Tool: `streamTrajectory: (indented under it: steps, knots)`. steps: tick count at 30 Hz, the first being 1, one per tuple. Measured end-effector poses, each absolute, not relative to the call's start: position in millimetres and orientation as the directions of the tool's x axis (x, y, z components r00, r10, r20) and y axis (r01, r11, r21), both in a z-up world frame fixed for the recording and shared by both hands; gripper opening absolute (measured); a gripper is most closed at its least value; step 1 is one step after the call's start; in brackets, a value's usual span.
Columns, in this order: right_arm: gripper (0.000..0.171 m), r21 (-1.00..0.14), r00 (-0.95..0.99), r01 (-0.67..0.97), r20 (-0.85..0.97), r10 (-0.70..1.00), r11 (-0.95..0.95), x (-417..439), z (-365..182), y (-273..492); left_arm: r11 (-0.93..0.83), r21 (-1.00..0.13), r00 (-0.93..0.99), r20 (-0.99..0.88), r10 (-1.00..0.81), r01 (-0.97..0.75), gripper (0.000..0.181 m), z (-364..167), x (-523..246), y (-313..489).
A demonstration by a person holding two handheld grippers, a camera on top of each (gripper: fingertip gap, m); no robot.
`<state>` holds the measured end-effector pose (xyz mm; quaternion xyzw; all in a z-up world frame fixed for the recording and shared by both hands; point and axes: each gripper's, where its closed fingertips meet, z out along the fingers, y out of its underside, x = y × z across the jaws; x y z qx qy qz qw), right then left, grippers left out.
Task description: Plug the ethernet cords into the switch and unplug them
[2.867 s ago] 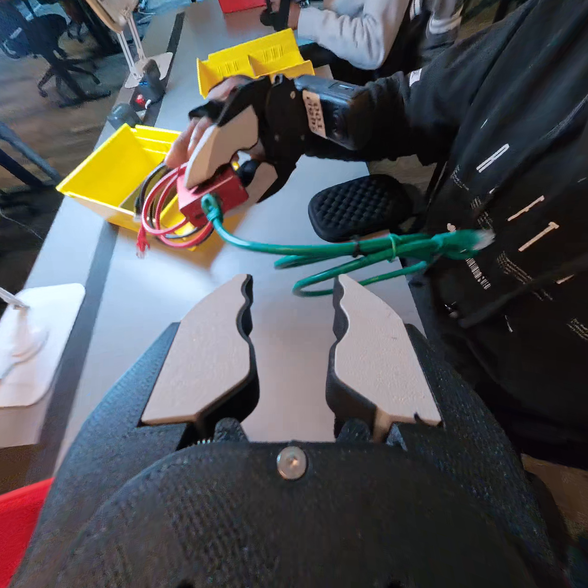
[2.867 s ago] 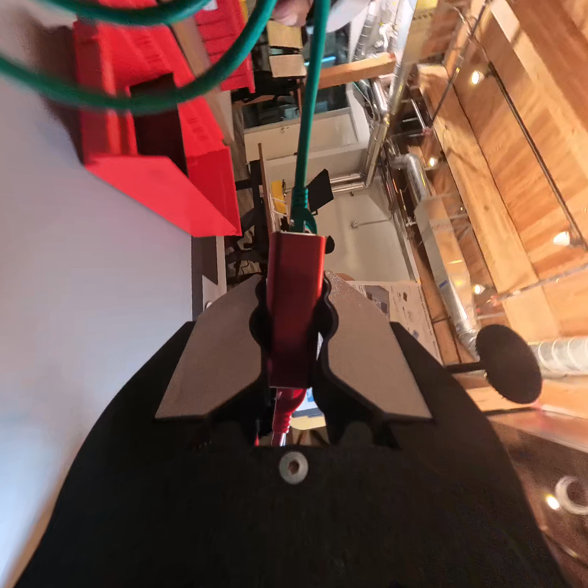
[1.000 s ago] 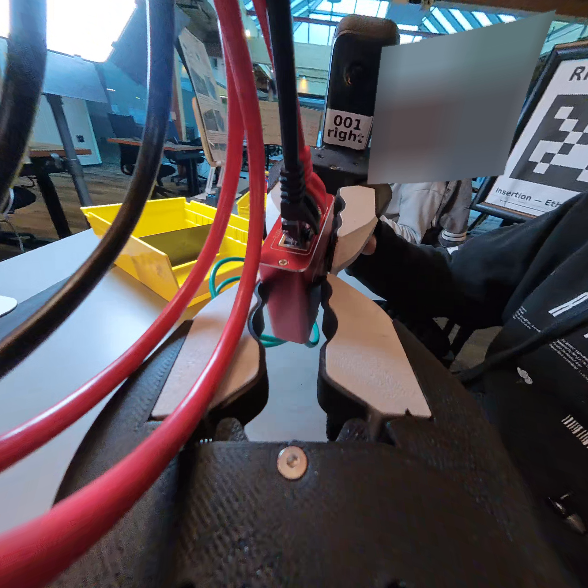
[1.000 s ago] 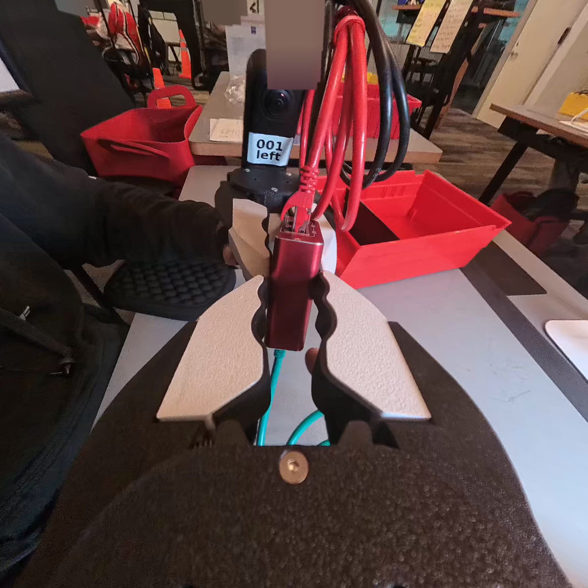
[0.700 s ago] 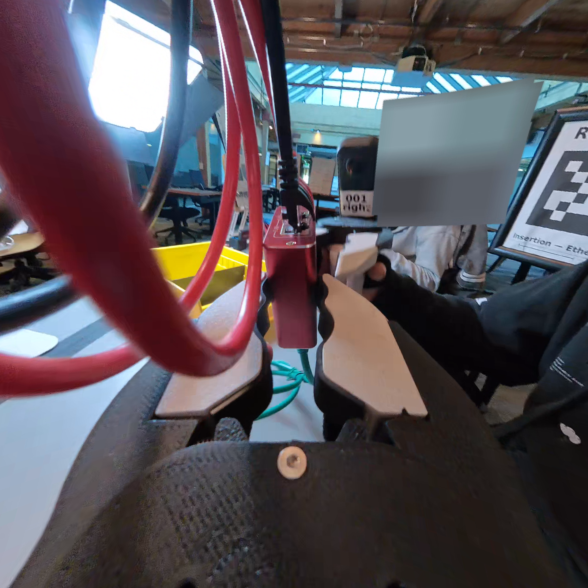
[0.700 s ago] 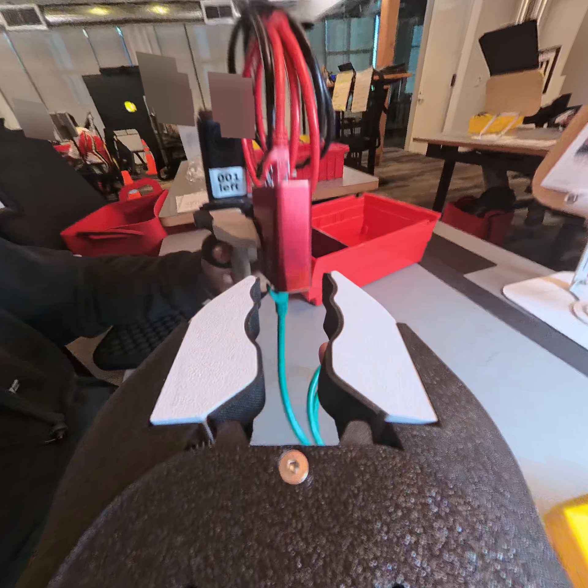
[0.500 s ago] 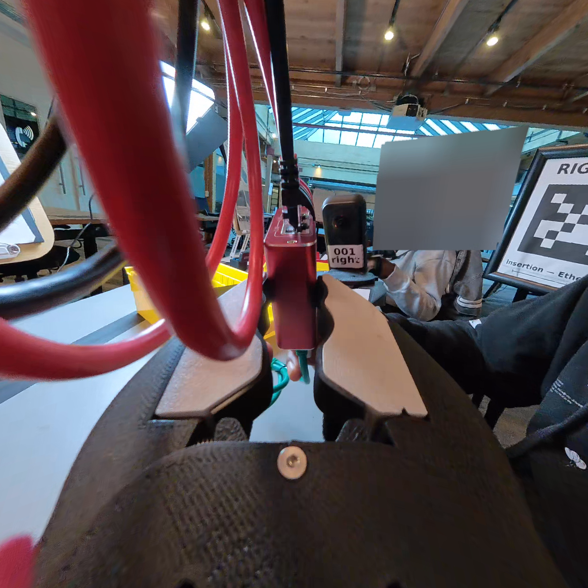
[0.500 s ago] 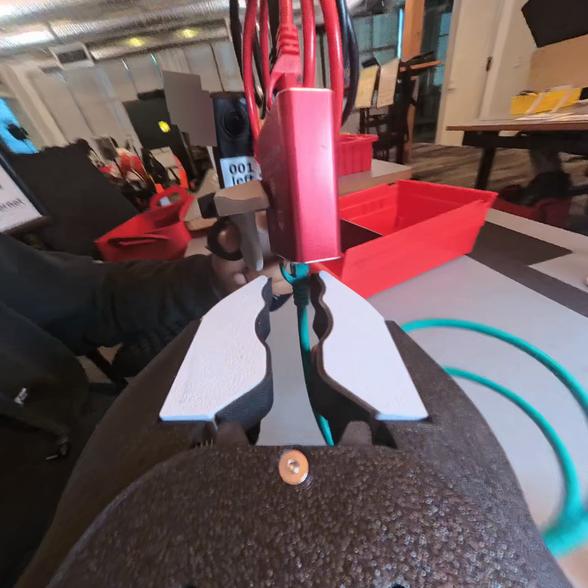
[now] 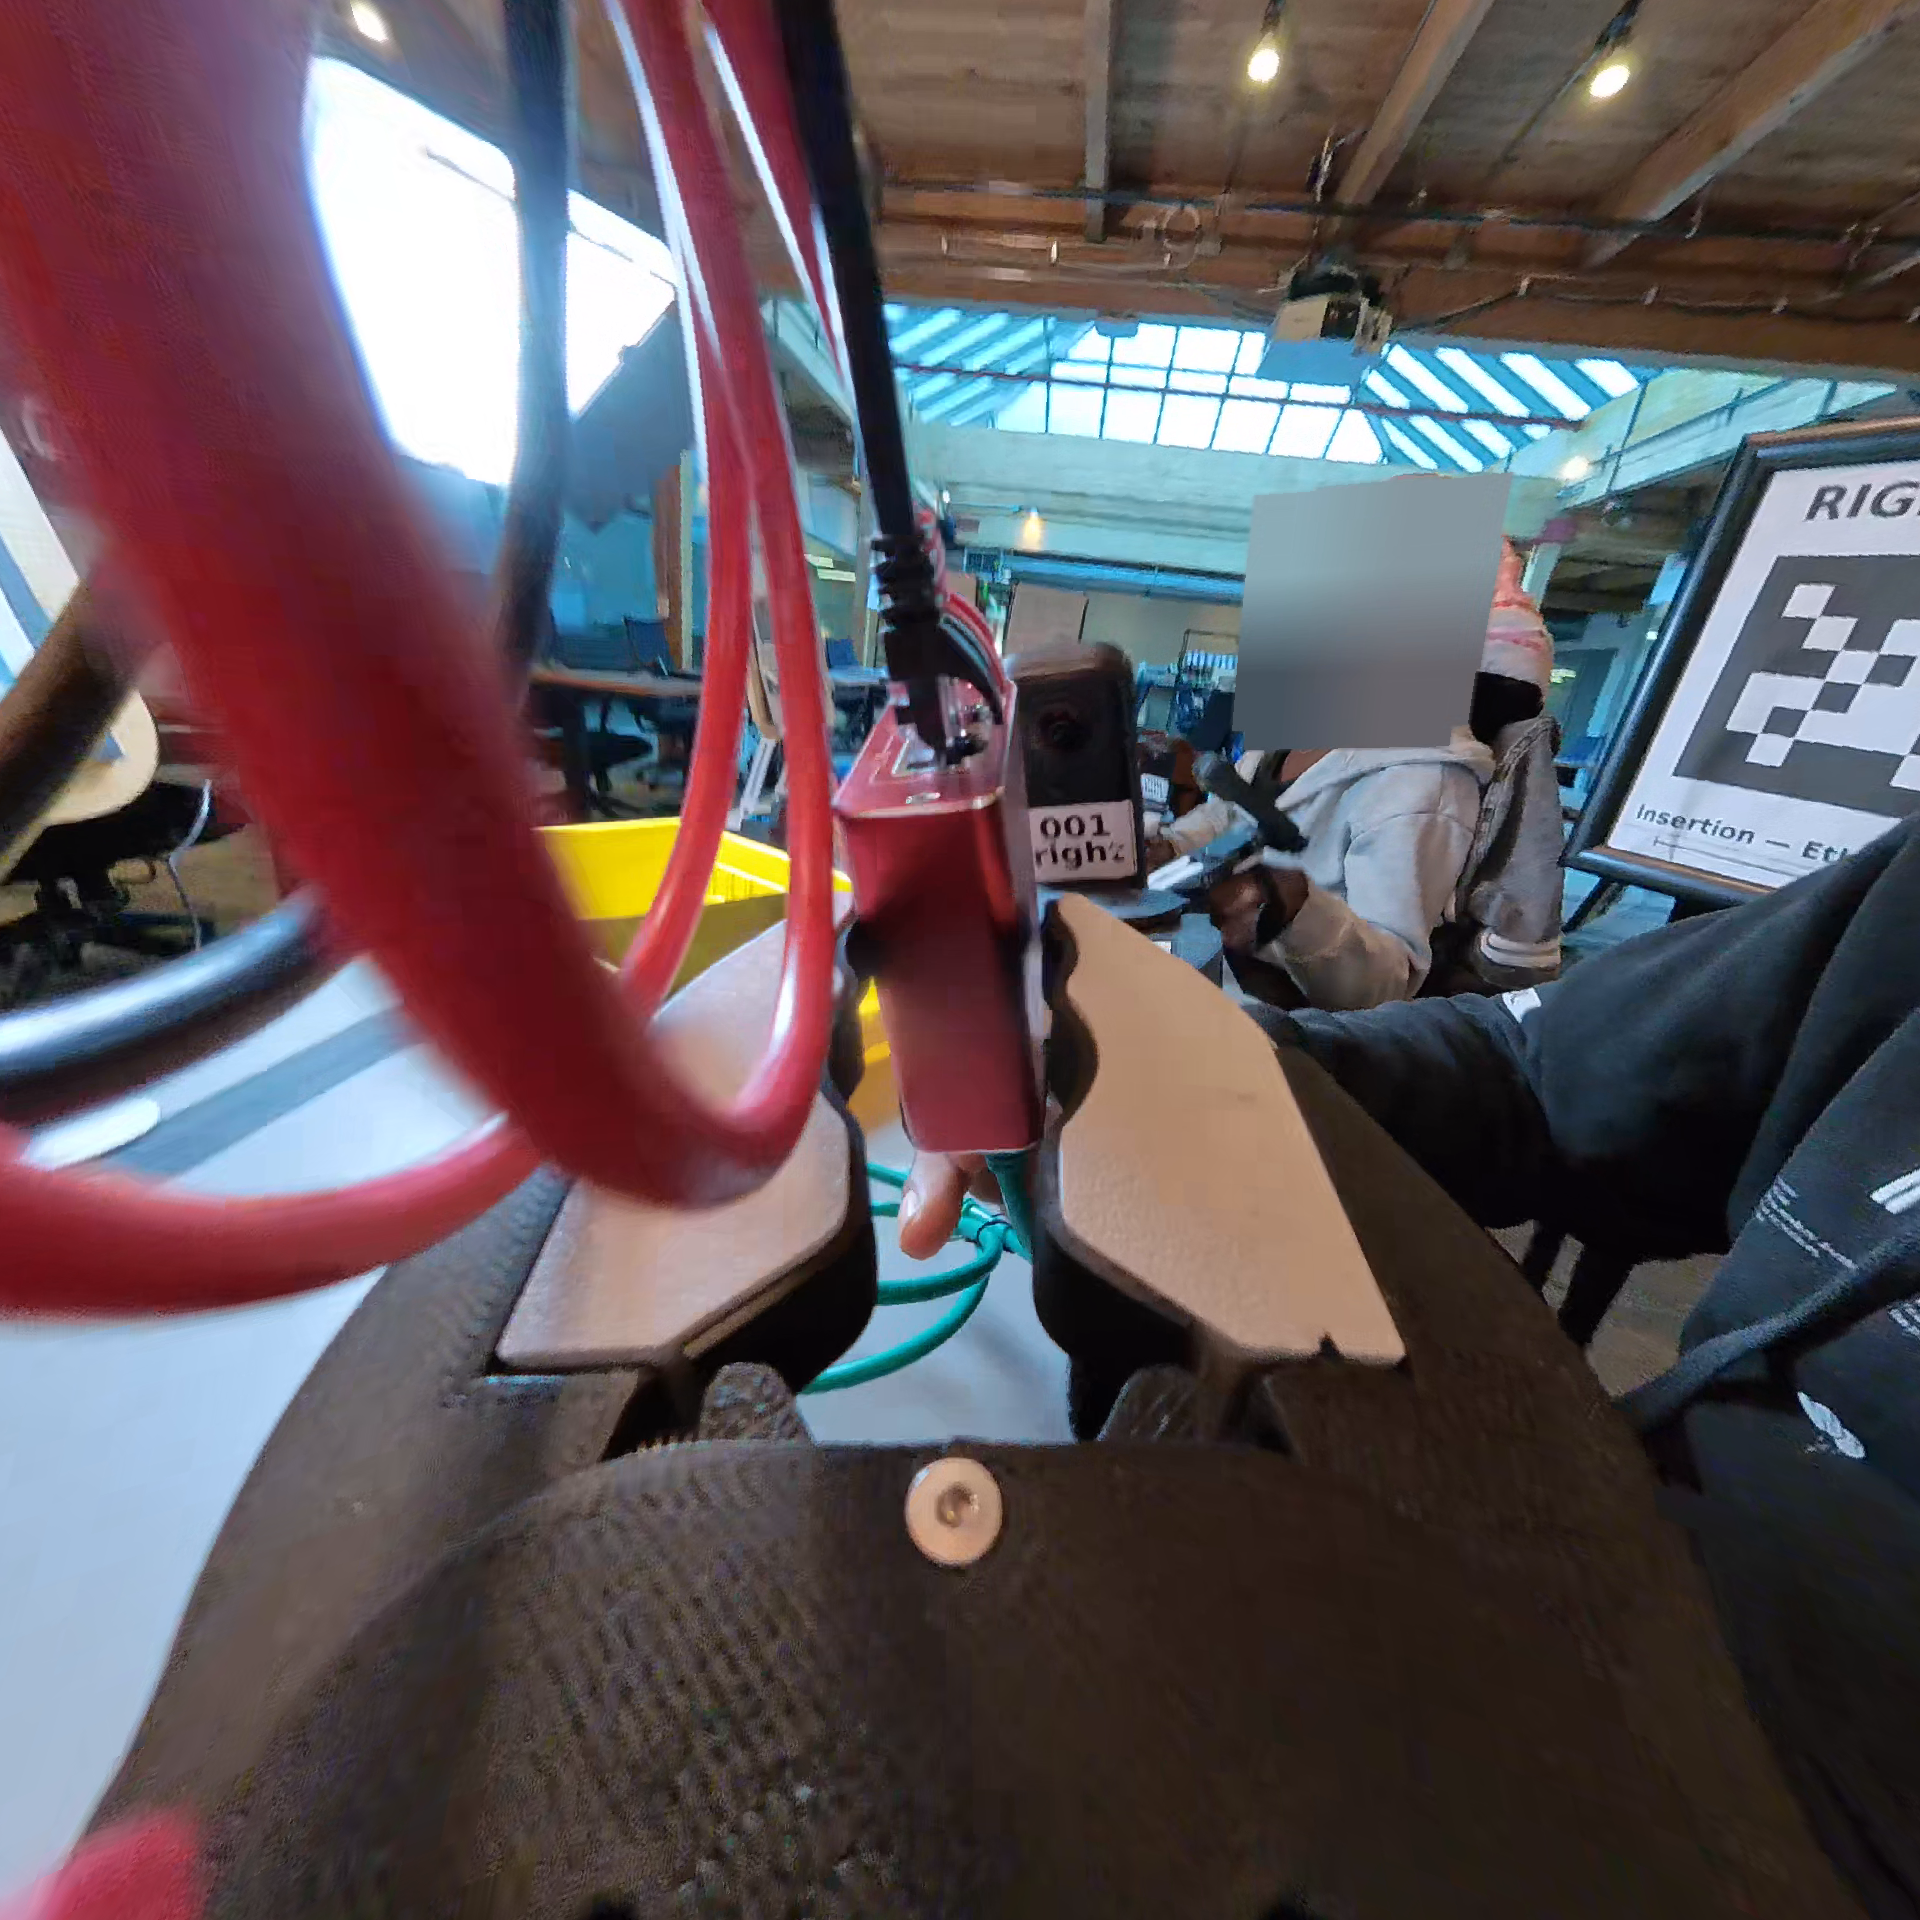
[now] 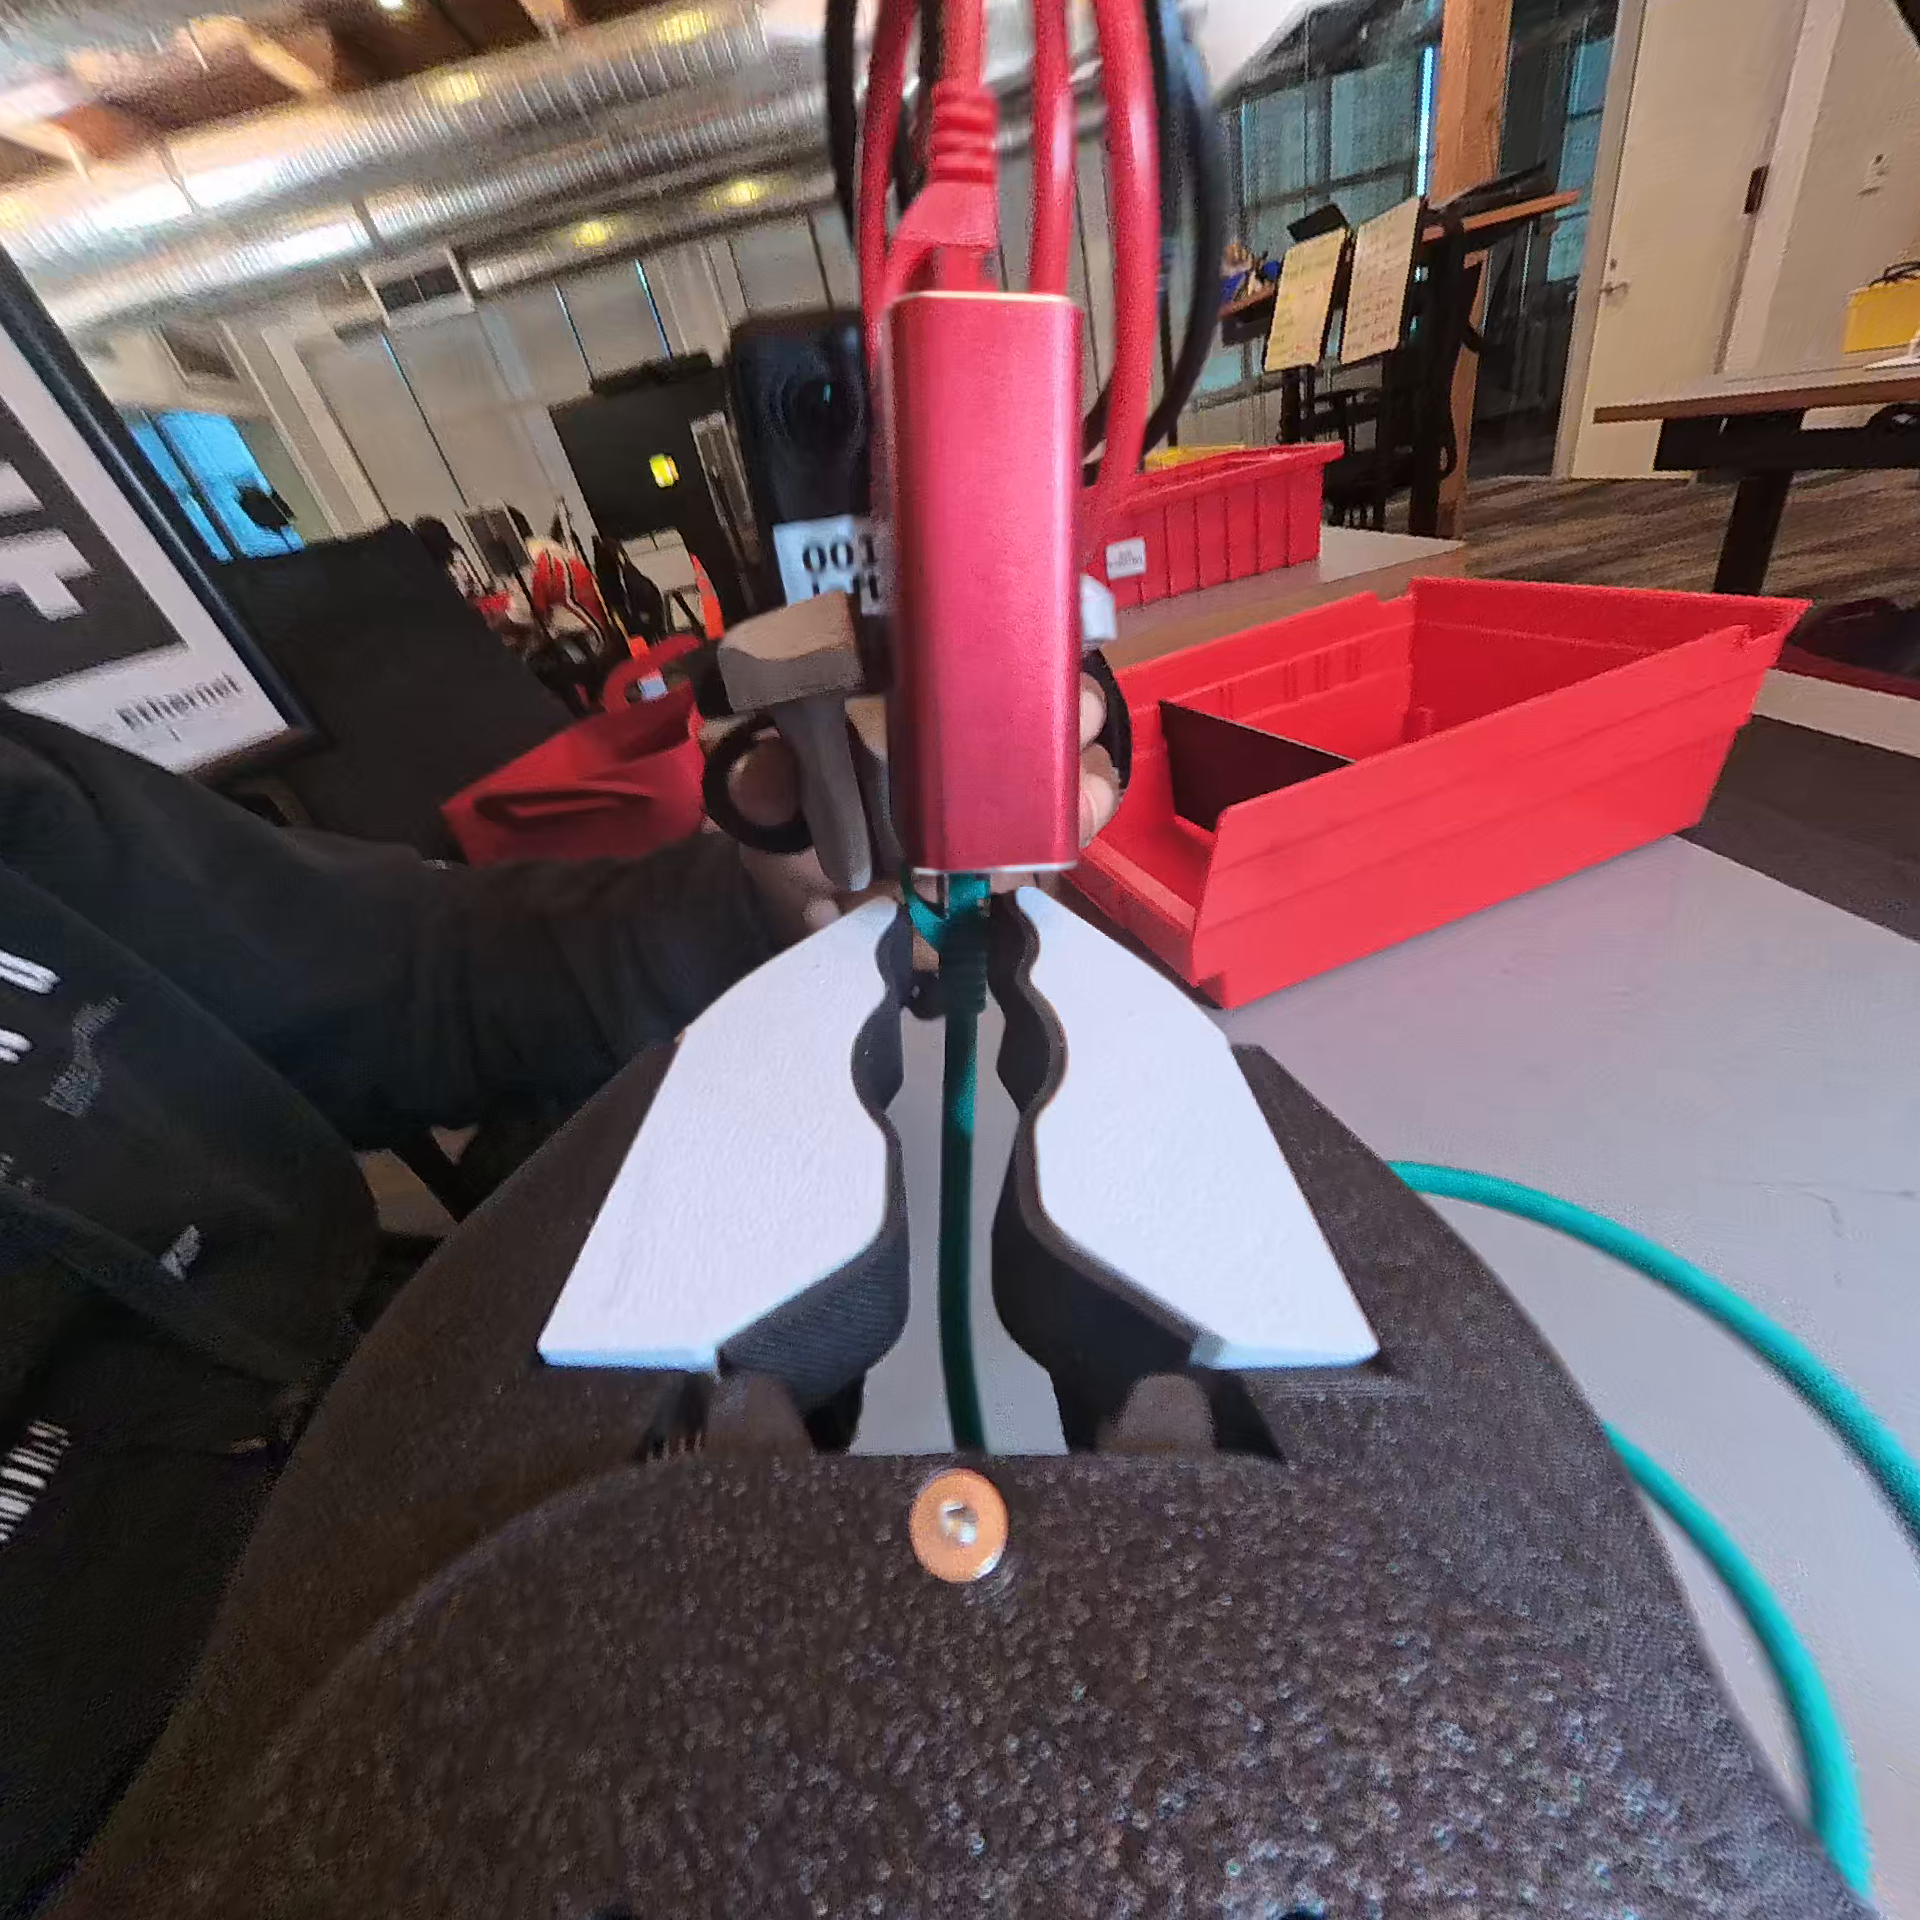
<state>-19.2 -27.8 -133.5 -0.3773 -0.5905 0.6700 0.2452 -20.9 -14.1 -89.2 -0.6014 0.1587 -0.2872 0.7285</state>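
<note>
On my left, the red cords and the black cord hang in big loops right in front of my left claw. They are plugged into the top of the switch and hide much of that side. Behind them a yellow bin sits by the far left edge of the desk.

A second ago my right claw held the switch. Now my left claw has it, closed tight on its two flat sides, standing up in the air above the desk. My right claw has let go and dropped lower. It is almost closed now, and its tips squeeze the plug of the green cord just under the switch. The plug is in its hole in the bottom of the switch.

I think this means the hand-off is done and the green cord is the next one to pull out. The plug may have a little clip, so a straight tug may not free it.

One bare finger pokes out under the switch, very near the plug. The green cord trails off to the right over the desk. A red bin sits toward the far right edge, well apart from my claws.
</note>
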Motion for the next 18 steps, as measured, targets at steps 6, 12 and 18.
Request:
streamTrajectory:
  steps: [6,12,18]
  knots:
    - [0.012,-0.992,-0.556,0.126,-0.063,0.829,0.009,-20,-147,-30,0.036,-0.984,0.785,0.117,-0.608,0.174,0.033,-102,-17,-9]
    - [0.015,-0.983,-0.576,0.115,-0.183,0.796,-0.142,-19,-138,-27,0.108,-0.979,0.801,0.075,-0.593,0.171,0.028,-94,-15,-13]
    - [0.016,-0.963,-0.580,0.089,-0.258,0.773,-0.255,-20,-132,-26,0.154,-0.968,0.812,0.074,-0.579,0.199,0.028,-89,-18,-14]
